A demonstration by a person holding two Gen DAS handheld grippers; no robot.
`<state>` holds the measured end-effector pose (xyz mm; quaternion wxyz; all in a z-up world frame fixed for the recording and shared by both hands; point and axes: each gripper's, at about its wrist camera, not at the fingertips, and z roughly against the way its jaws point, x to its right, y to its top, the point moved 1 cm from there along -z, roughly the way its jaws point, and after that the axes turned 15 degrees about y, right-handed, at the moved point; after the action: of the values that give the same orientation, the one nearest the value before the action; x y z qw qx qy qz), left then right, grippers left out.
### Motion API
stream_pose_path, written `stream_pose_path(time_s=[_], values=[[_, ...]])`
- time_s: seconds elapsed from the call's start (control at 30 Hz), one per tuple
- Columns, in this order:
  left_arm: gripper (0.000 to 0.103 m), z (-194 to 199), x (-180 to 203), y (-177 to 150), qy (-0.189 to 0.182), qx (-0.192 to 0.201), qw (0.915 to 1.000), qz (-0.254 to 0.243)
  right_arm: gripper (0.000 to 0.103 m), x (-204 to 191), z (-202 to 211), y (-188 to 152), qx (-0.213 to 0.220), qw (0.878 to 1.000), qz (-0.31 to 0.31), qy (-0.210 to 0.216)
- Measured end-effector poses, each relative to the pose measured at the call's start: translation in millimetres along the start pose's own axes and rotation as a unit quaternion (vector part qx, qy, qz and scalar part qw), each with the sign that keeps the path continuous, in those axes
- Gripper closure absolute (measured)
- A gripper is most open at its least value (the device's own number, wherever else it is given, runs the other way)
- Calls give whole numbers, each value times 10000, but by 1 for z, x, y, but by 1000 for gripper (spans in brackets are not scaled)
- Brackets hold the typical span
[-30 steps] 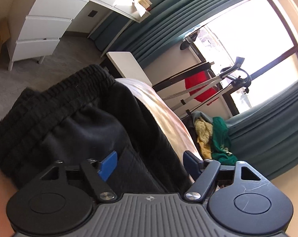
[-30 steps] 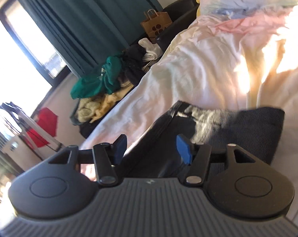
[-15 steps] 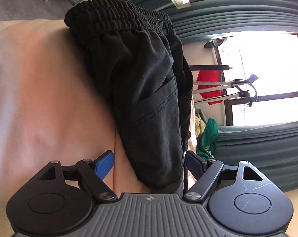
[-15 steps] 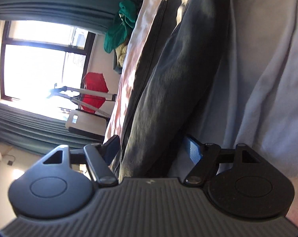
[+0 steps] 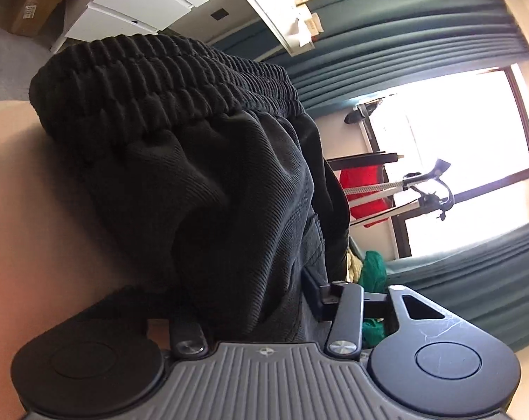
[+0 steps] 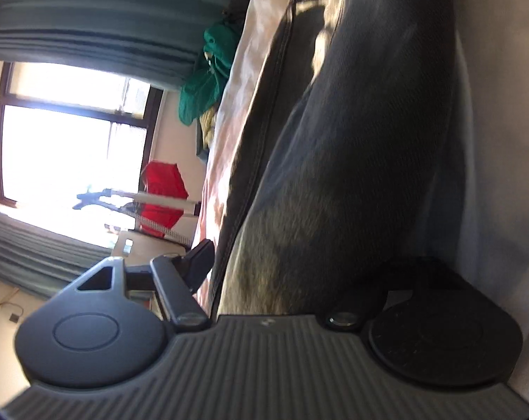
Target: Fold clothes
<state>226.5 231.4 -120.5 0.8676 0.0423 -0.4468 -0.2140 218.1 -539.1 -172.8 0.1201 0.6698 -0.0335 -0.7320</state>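
Both my grippers, left and right, pinch the trousers; next, fold them over onto the bed.

Behind everything I've got teal curtains around a blown-out bright window, a white drawer unit, cardboard boxes on the floor, something red hanging, and a green clothes pile beside the bed.

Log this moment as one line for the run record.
task: fold clothes | left gripper: shut on black shorts | right gripper: shut on black shorts | surface: bed sheet
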Motion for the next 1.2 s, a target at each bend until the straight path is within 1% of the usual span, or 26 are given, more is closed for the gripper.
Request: stream_pose_path(time_s=[0.07, 0.13, 0.17, 0.2, 0.23, 0.27, 0.3, 0.33, 0.37, 0.4, 0.43, 0.47, 0.53, 0.63, 0.7, 0.77, 0.97, 1.07, 1.13, 1.2], values=[[66, -7, 2, 5, -55, -46, 10000, 54, 30, -4, 10, 13, 342, 9990, 302, -39], [65, -13, 4, 9, -93, -83, 9999, 82, 30, 6, 14, 26, 599, 9972, 401, -173], [65, -15, 4, 10, -101, -73, 9999, 64, 34, 12, 15, 33, 720, 9962, 432, -248], [65, -17, 5, 11, -108, -63, 9999, 46, 38, 18, 16, 39, 841, 9949, 463, -323], [64, -19, 6, 10, -97, -38, 9999, -1, 49, 24, 18, 46, 962, 9933, 494, -398], [65, -20, 7, 10, -72, -3, 10000, -69, 63, 26, 17, 50, 981, 9923, 583, -472], [65, -21, 9, 10, -51, 18, 9999, -104, 67, 27, 14, 52, 954, 9915, 698, -546], [67, -22, 11, 11, -33, 29, 9999, -118, 77, 29, 12, 55, 927, 9904, 814, -619], [74, -23, 13, 12, -24, 39, 9999, -112, 84, 30, 10, 57, 901, 9892, 928, -692], [79, -23, 15, 13, -21, 47, 9999, -92, 86, 29, 9, 57, 909, 9882, 991, -738], [86, -23, 17, 14, -18, 55, 10000, -73, 88, 25, 9, 57, 928, 9868, 1080, -773], [90, -22, 20, 15, 22, 82, 9999, -92, 90, 21, 8, 56, 945, 9850, 1192, -809], [92, -18, 30, 16, 194, 182, 9994, -218, 91, 12, 14, 56, 1000, 9837, 1283, -766], [93, -10, 42, 18, 181, 262, 9993, -215, 93, 0, 31, 58, 1128, 9840, 1265, -545], [93, 4, 41, 22, 62, 294, 9994, -179, 93, -7, 48, 59, 1205, 9855, 1143, -340], [93, 19, 37, 25, -103, 267, 9996, -58, 93, -11, 63, 58, 1254, 9873, 945, -240], [93, 87, 14, 25, -590, 231, 9977, 242, 93, -16, 115, 49, 1348, 9893, 502, -244], [93, 118, 8, 27, -653, 279, 9972, 249, 93, -25, 139, 45, 1211, 9903, 611, -316], [93, 139, 2, 29, -657, 310, 9971, 219, 93, -26, 158, 42, 1120, 9920, 493, -312], [93, 158, -10, 32, -554, 287, 9979, 162, 93, -23, 169, 38, 928, 9942, 375, -382]])
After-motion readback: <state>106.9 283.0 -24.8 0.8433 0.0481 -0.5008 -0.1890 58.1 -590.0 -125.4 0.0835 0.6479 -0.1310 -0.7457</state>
